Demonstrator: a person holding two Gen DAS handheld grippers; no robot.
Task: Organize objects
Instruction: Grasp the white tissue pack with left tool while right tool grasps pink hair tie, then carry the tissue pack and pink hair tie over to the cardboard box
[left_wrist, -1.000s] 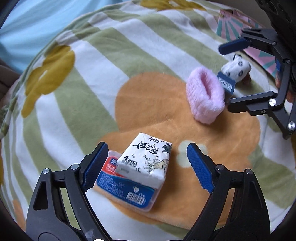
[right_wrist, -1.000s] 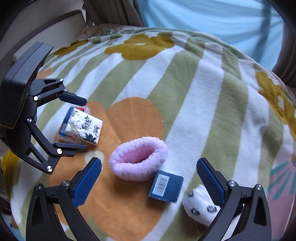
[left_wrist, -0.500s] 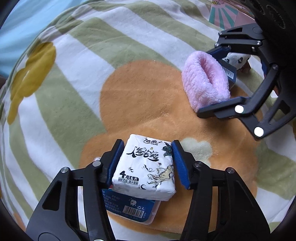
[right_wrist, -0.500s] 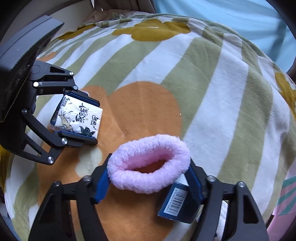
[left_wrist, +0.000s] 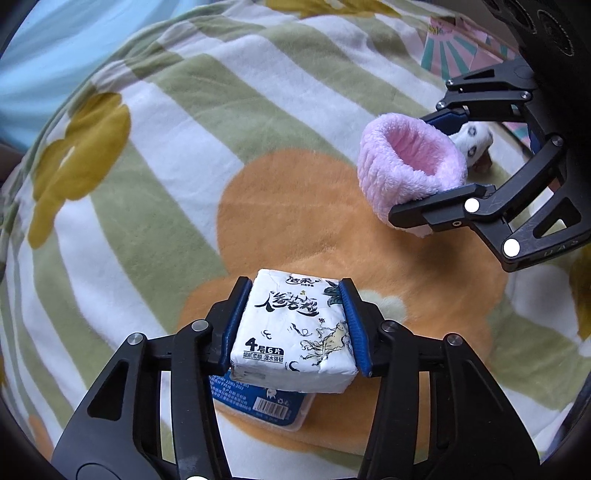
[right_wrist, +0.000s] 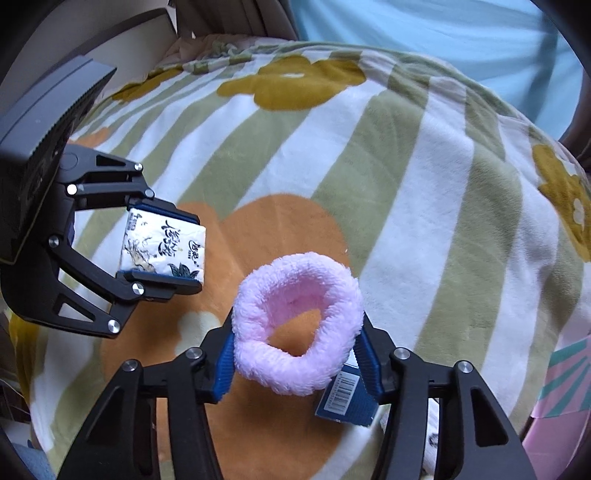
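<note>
My left gripper is shut on a white tissue pack with black writing and holds it above a blue wipes packet on the blanket. The pack also shows in the right wrist view, held off the blanket. My right gripper is shut on a fluffy pink band, lifted over a dark blue box. The band also shows in the left wrist view. A white spotted sock lies behind it.
Everything lies on a striped green, white and orange flower blanket on a bed. A pink and teal patterned box stands at the far right. A pale blue sheet lies beyond the blanket.
Both grippers have lifted what they hold off the blanket: the left with the tissue pack, leaving the blue packet below, the right with the pink band, leaving the blue box below.
</note>
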